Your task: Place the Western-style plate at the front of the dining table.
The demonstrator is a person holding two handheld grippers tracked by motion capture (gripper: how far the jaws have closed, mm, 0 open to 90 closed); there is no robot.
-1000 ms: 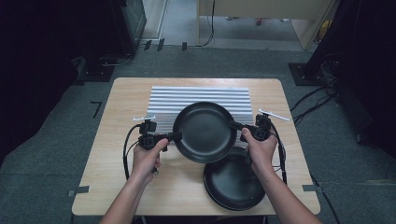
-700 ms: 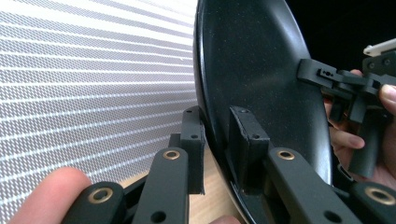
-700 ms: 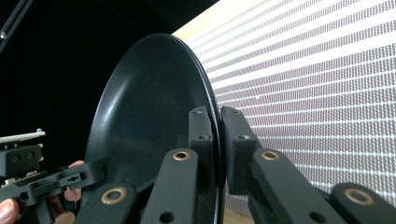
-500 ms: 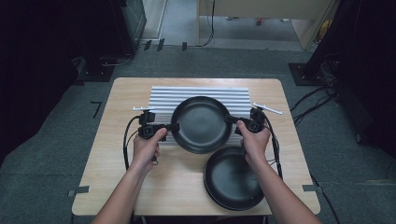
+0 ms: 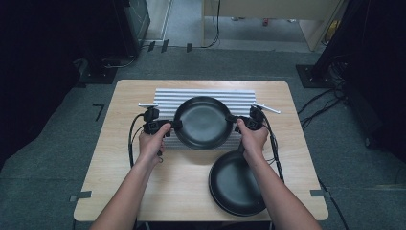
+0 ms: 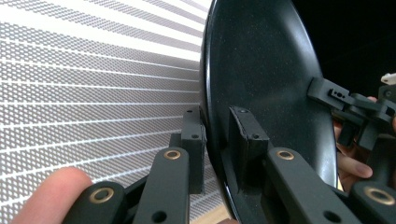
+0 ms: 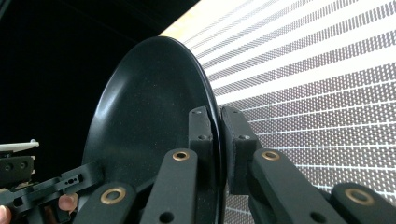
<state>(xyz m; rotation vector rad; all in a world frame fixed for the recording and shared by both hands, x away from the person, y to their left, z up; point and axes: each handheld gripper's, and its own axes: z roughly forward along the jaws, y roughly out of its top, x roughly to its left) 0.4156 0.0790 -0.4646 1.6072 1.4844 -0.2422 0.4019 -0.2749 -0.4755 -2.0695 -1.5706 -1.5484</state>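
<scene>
1 pan point(image 5: 203, 122) over the ribbed mat point(image 5: 206, 98), another pan point(image 5: 236, 183) nearer right.

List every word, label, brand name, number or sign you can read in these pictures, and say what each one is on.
None can be read.
Held black plate: plain surface, no print.
Second black plate: no print.
Striped ribbed mat: stripes and a dot pattern, no lettering.
Left claw and right claw: bolts and holes, no markings.
Wooden table: bare, no labels.
</scene>
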